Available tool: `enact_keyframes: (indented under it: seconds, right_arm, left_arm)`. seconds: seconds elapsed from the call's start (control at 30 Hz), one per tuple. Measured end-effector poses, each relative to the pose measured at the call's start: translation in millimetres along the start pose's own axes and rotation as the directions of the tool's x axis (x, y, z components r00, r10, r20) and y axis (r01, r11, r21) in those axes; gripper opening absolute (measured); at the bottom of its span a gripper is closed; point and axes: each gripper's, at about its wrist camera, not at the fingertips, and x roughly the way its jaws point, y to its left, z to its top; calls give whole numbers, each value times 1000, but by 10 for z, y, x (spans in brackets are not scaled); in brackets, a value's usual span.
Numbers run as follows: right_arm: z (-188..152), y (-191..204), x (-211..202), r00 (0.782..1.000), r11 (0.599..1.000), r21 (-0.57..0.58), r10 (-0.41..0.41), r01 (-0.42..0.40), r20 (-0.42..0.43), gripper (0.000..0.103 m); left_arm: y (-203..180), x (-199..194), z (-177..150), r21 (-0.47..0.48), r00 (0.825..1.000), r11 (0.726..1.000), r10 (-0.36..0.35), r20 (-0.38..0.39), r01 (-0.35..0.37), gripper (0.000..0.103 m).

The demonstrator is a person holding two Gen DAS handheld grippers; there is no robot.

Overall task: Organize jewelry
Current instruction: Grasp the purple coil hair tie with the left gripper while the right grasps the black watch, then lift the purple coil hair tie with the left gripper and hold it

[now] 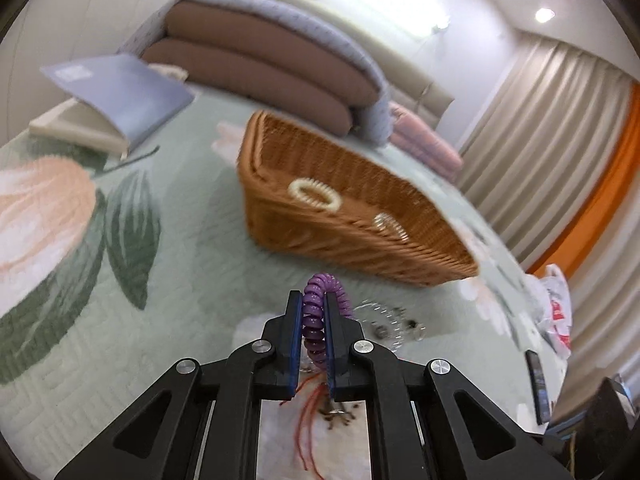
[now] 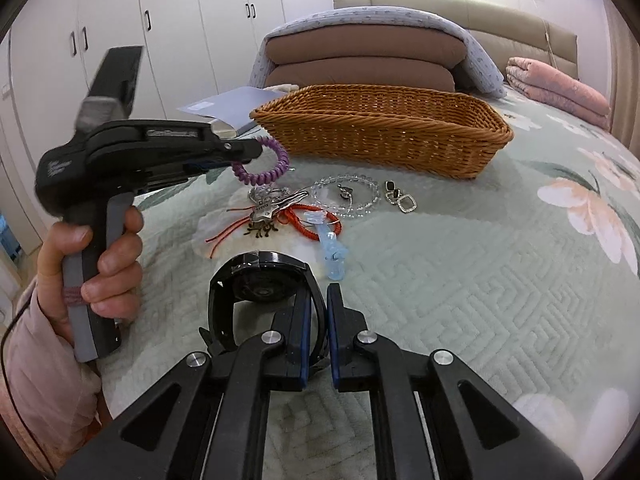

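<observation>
My left gripper (image 1: 313, 300) is shut on a purple spiral hair tie (image 1: 316, 312) and holds it above the bed, short of the wicker basket (image 1: 344, 236). The basket holds a cream spiral tie (image 1: 315, 195) and a clear one (image 1: 390, 227). In the right wrist view the left gripper (image 2: 256, 150) hangs the purple tie (image 2: 266, 164) left of the basket (image 2: 384, 136). My right gripper (image 2: 319, 292) is shut on the strap of a black watch (image 2: 264, 284). A clear bead bracelet (image 2: 346, 196), red cord bracelet (image 2: 308, 220), keys (image 2: 272, 204), earrings (image 2: 400, 198) and a blue clip (image 2: 332, 254) lie on the bed.
A green floral quilt (image 2: 460, 280) covers the bed. Folded brown bedding (image 2: 360, 60) and a pink blanket (image 2: 556, 92) lie behind the basket. A blue booklet (image 1: 120, 96) lies at the left. Wardrobes stand at the far left, curtains at the right.
</observation>
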Motion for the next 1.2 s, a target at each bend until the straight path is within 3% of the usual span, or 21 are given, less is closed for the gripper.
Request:
enact_keyframes:
  seconds: [0.1, 0.27, 0.33, 0.43, 0.47, 0.5, 0.57, 0.63, 0.7, 0.83, 1.0, 1.1, 1.13, 1.17, 1.2]
  right_arm:
    - [12, -17, -33, 1000, 1000, 8, 2, -2, 19, 9]
    - [25, -107, -107, 998, 998, 49, 29, -32, 61, 9]
    - [33, -156, -128, 996, 996, 67, 50, -55, 70, 9]
    - [36, -168, -110, 997, 996, 71, 57, -61, 61, 9]
    - [38, -163, -104, 997, 996, 68, 56, -60, 58, 9]
    - [42, -156, -101, 997, 996, 66, 56, -60, 57, 9]
    - [44, -147, -96, 997, 996, 63, 55, -59, 56, 9]
    - [38, -153, -88, 997, 996, 67, 56, -59, 53, 9]
    - [42, -169, -73, 997, 996, 75, 54, -58, 48, 9]
    - [46, -181, -93, 997, 995, 82, 59, -63, 56, 9]
    - [35, -219, -153, 994, 993, 100, 57, -66, 91, 9]
    - [32, -274, -180, 992, 989, 123, 70, -82, 102, 9]
    - [36, -281, -177, 992, 988, 128, 74, -86, 98, 9]
    - [37, -291, -168, 993, 987, 133, 74, -86, 93, 9]
    - [38, -297, -165, 993, 987, 135, 71, -83, 90, 9]
  left_arm:
    - [-40, -32, -4, 10, 1000, 1000, -24, 12, 24, 10]
    - [-33, -149, 20, -4, 990, 992, -122, 65, 123, 10]
    - [-13, -186, 28, -21, 978, 980, -195, 76, 197, 10]
    - [25, -252, 42, -52, 925, 927, -366, 97, 372, 10]
    - [14, -271, 50, -47, 927, 929, -362, 100, 368, 10]
    - [-4, -236, 52, -31, 954, 956, -290, 80, 293, 10]
    - [20, -61, 22, -50, 978, 977, -207, 11, 207, 10]
    - [48, 109, -9, -83, 980, 979, -191, -59, 186, 10]
    - [7, 96, 2, -65, 979, 979, -195, -52, 191, 10]
    - [-167, 164, -29, -33, 953, 959, -284, -108, 282, 10]
    - [-282, -83, -14, 13, 912, 913, -408, -32, 409, 9]
    - [-240, -144, -19, -23, 869, 869, -494, -17, 494, 9]
    - [-209, -141, -15, -50, 844, 843, -537, -6, 536, 9]
    - [-177, -123, -7, -70, 839, 837, -544, -8, 542, 9]
    - [-149, -81, -1, -89, 859, 857, -512, -28, 508, 10]
